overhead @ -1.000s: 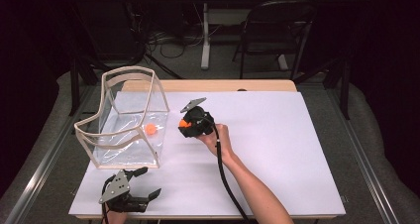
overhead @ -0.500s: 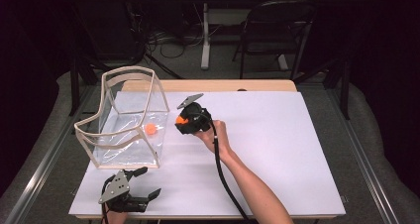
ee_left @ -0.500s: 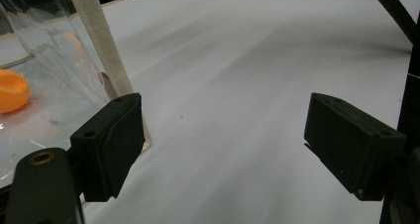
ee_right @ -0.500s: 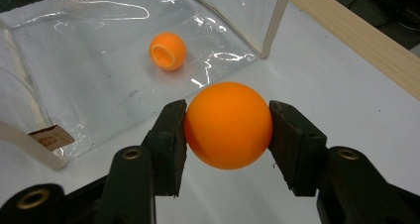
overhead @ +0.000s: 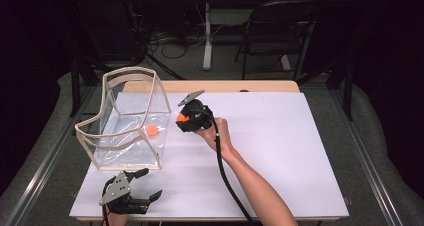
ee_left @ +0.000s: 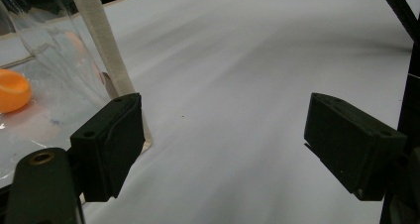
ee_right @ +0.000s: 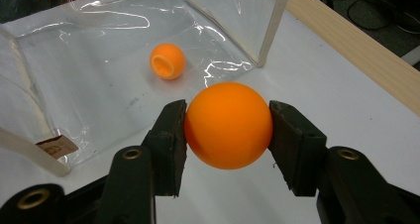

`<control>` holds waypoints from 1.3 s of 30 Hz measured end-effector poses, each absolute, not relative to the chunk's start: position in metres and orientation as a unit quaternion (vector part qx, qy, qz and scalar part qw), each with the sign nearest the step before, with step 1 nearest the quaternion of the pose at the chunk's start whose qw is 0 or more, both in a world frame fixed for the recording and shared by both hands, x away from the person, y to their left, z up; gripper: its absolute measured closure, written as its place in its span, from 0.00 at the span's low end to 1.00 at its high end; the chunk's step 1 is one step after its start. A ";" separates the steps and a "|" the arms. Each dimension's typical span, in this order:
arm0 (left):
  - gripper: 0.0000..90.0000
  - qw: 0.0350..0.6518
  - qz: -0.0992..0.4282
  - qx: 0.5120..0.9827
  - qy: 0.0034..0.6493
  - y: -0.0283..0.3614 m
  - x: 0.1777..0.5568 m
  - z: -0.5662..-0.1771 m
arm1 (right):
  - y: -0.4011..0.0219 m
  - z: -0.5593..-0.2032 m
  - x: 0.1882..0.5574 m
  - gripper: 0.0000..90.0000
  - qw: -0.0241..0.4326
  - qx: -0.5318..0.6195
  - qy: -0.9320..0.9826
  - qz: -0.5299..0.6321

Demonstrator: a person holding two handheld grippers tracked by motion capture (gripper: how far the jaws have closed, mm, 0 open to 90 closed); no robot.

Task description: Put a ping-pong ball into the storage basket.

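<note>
The right gripper point(ee_right: 228, 127) is clamped on an orange ball point(ee_right: 229, 125), one pad pressed to each side of it, so the jaws stand only as far apart as the ball is wide. In the high view the same gripper point(overhead: 186, 120) sits in the person's right hand point(overhead: 216, 133), just beside the wall of a clear plastic bag point(overhead: 132, 121) with a pale stiff rim, which stands upright on the white table point(overhead: 280, 151). Straight ahead of the jaws, beyond the held ball and lower down, a second orange ball point(ee_right: 167, 60) with a dent in it lies on the floor of the bag.

The left gripper point(overhead: 131, 193) rests near the table's front edge with its jaws spread wide and nothing between them. From its own camera, the left gripper point(ee_left: 223, 149) sees a corner strip of the bag just beside one jaw, and the dented ball point(ee_left: 14, 89) through the plastic beyond it.

The step in hand looks like the carry: the ball is picked up and brought to the bag, but not yet inside. The next move probably calls for lifting the ball above the rim, bringing it over the opening, and spreading the jaws only once it is clear of the wall, so that it drops beside the other ball rather than bouncing off the rim.
</note>
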State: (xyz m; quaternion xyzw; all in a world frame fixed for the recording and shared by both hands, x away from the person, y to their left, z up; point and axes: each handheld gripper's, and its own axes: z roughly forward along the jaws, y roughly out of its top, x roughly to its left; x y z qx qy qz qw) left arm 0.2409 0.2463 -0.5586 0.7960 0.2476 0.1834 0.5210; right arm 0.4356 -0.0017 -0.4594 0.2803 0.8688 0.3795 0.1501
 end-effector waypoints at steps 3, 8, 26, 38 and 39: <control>0.18 0.520 0.184 0.796 0.248 0.247 0.241 -0.559 | 0.000 -0.454 0.436 0.56 0.151 0.279 0.868 0.382; 0.18 0.521 0.184 0.796 0.248 0.246 0.241 -0.559 | 0.002 -0.446 0.435 0.56 0.154 0.274 0.868 0.383; 0.18 0.522 0.183 0.795 0.249 0.246 0.241 -0.558 | 0.009 -0.425 0.436 0.56 0.162 0.263 0.869 0.386; 0.18 0.523 0.184 0.794 0.249 0.246 0.241 -0.558 | 0.013 -0.409 0.435 0.56 0.167 0.258 0.867 0.392; 0.18 0.523 0.184 0.794 0.249 0.246 0.240 -0.558 | 0.014 -0.407 0.435 0.56 0.168 0.256 0.868 0.392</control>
